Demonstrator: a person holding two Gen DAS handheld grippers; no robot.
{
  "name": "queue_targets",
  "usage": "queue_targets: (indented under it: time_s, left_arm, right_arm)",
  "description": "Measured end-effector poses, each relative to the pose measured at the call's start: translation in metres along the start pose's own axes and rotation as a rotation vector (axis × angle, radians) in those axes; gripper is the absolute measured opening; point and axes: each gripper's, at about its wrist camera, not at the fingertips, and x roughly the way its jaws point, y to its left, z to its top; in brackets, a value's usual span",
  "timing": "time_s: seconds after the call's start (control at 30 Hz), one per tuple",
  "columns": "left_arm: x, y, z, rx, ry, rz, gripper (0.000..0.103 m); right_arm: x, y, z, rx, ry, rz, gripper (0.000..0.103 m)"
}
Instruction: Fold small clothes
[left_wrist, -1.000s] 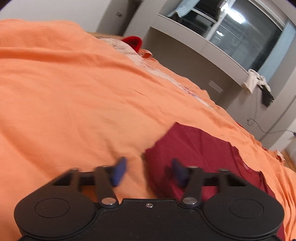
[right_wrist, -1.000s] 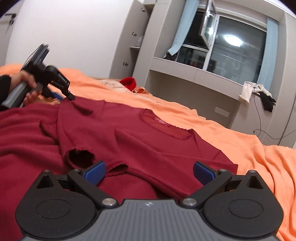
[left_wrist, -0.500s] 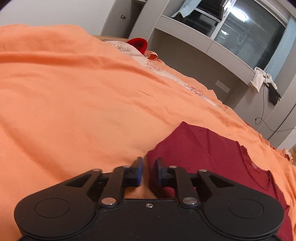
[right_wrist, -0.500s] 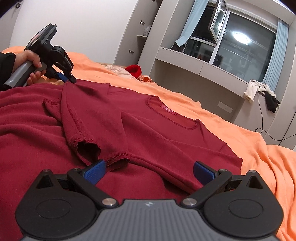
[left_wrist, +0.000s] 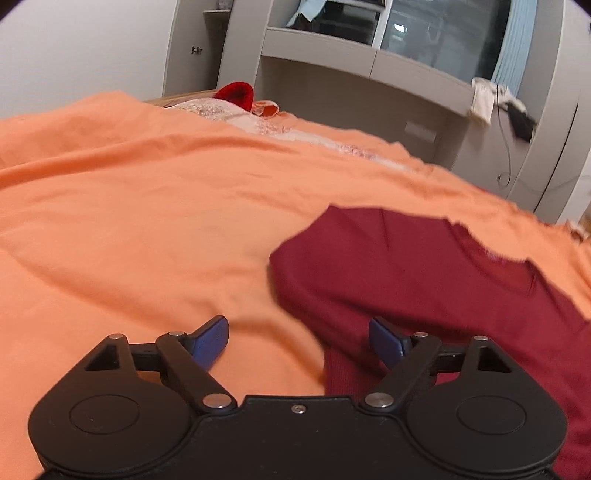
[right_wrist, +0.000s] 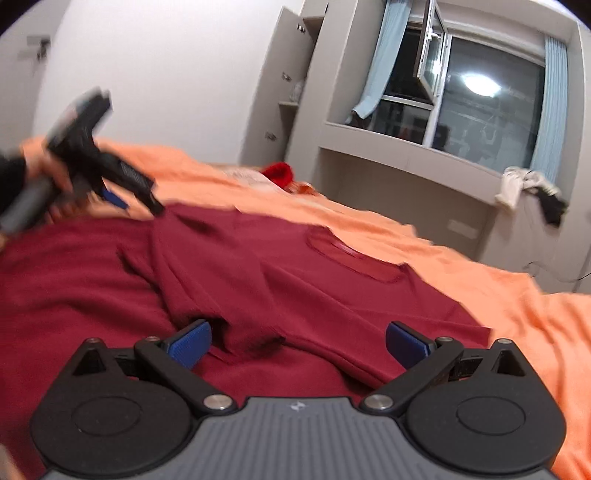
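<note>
Sweater (right_wrist: 295, 280) flat on orange bedspread (left_wrist: 147, 206) | red item (left_wrist: 236, 94) beyond

Motion blur smears the left gripper (right_wrist: 122, 195) and the hand (right_wrist: 48, 177) around its handle at nine o'clock of the right wrist view; its fingertips cannot be made out there. The dark red top (right_wrist: 295, 280) runs off that view's left edge and passes under the right gripper (right_wrist: 297, 341) body at six o'clock, so its hem is hidden. In the left wrist view the top's (left_wrist: 424, 280) near fold edge at the centre is blurred and its right part is cut off at four o'clock. The label at the neckline (left_wrist: 493, 254) is too small to read. The orange bedsheet (left_wrist: 129, 221) leaves the picture at nine o'clock.
</note>
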Motion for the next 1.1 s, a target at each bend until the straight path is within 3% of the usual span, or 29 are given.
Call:
queue_targets:
  time_s: [0.1, 0.17, 0.3, 0.37, 0.4, 0.53, 0.7, 0.8, 0.87, 0.93, 1.07, 1.1]
  left_arm:
    - [-0.003, 0.007, -0.003, -0.022, 0.002, -0.009, 0.085]
    - [-0.004, 0.012, -0.004, -0.043, 0.001, -0.021, 0.085]
    - [-0.006, 0.017, -0.006, -0.059, 0.000, -0.034, 0.086]
    - [-0.007, 0.018, -0.007, -0.053, 0.000, -0.037, 0.086]
    - [-0.008, 0.018, -0.007, -0.050, 0.001, -0.041, 0.086]
    - [-0.009, 0.022, -0.008, -0.055, 0.006, -0.057, 0.086]
    - [-0.010, 0.025, -0.007, -0.056, 0.011, -0.064, 0.086]
    - [-0.012, 0.027, -0.006, -0.048, 0.016, -0.063, 0.086]
    - [-0.019, 0.027, -0.009, -0.046, 0.016, -0.060, 0.087]
    - [-0.029, 0.027, -0.014, -0.038, 0.007, -0.068, 0.089]
    - [-0.055, 0.024, -0.032, 0.014, -0.022, -0.075, 0.096]
    - [-0.062, 0.022, -0.039, 0.030, -0.030, -0.072, 0.097]
  right_arm:
    - [-0.005, 0.002, 0.014, 0.044, -0.039, 0.078, 0.102]
    - [-0.001, 0.009, 0.022, 0.036, -0.035, 0.111, 0.097]
    - [0.019, 0.030, 0.027, -0.037, 0.040, 0.121, 0.067]
    - [0.030, 0.037, 0.024, -0.055, 0.077, 0.120, 0.042]
    - [0.033, 0.039, 0.023, -0.060, 0.090, 0.127, 0.023]
    - [0.027, 0.054, 0.020, -0.162, 0.078, 0.133, 0.012]
    - [0.015, 0.095, 0.003, -0.467, 0.054, 0.076, 0.011]
    - [0.014, 0.099, -0.008, -0.469, 0.058, 0.068, 0.015]
    - [0.006, 0.091, -0.008, -0.402, 0.053, 0.075, 0.033]
    - [-0.005, 0.082, -0.008, -0.324, 0.028, 0.067, 0.069]
    - [-0.033, 0.067, -0.014, -0.206, -0.012, 0.049, 0.083]
    - [-0.042, 0.063, -0.017, -0.181, -0.020, 0.049, 0.093]
